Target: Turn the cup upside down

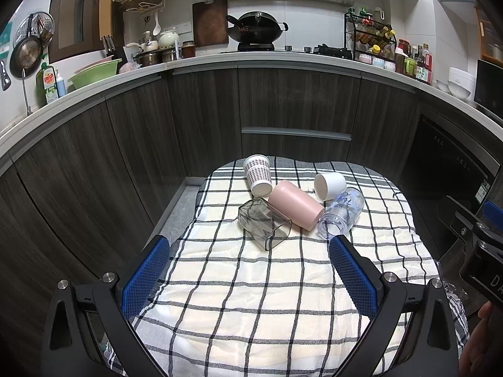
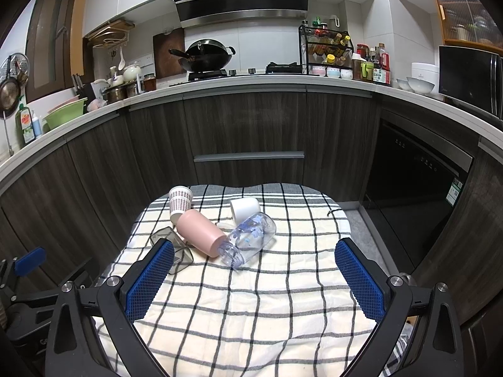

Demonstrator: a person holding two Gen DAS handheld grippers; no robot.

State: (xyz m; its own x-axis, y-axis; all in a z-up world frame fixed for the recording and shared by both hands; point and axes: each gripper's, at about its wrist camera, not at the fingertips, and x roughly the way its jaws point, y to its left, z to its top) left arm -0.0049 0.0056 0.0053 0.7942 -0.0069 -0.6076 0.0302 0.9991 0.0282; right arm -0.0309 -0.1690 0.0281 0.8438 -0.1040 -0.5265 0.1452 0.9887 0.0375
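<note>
Left gripper (image 1: 248, 278): matte black plastic frame, two angled fingers (image 1: 146, 278) faced with blue diamond-textured rubber pads, round silver screw heads at the finger joints. Right gripper (image 2: 254, 279): same build, black arms, blue grid-pattern pads, silver bolts. From the left wrist view, the right gripper's black body shows white letters, partly cut off. Bare skin of the person's right hand (image 1: 478, 339) at the frame's edge.

Five cups on sides, clustered: pink cup (image 1: 296, 204) central, touching neighbours.
</note>
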